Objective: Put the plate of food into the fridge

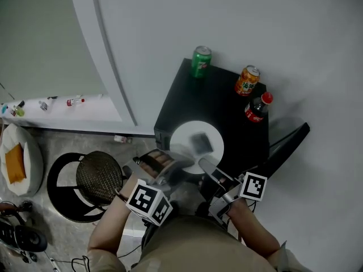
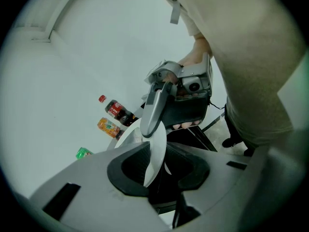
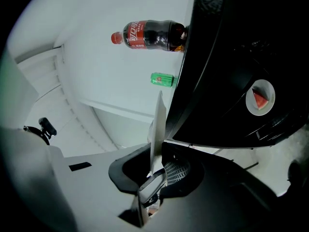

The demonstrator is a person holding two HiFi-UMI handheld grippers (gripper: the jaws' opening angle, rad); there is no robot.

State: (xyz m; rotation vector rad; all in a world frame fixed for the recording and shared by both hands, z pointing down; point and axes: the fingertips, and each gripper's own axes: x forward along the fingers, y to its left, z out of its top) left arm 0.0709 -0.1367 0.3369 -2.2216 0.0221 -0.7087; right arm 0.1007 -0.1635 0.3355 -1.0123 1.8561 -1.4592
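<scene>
**Plate in both grips, not yet in the fridge**

Closest to me, my left hand-held gripper (image 2: 157,164) is clenched on the rim of the white plate (image 1: 182,135), which runs edge-on between its pads. My right hand-held gripper (image 3: 155,170) is clamped on the rim just beside it, with one finger lying across the plate's top face. So I judge the pick-up done. Both grips carry the plate roughly level, in the air by the near edge of the black fridge (image 1: 187,92), and I see it resting on nothing. What lies on the plate is blurred, and I make out only a grey patch.

Beyond the plate, a black panel (image 1: 289,143) slants out at the fridge's right side. I take it for the door swung open, though the inside does not show from my head view. Farther back on the fridge's top stand a green can (image 1: 201,60), an orange can (image 1: 247,80) and a cola bottle (image 1: 257,107), all well apart from the plate.

As I judge it, the main part is left: bring the plate down to the opening, slide it in level, let go with both hands, draw back and close the door.
</scene>
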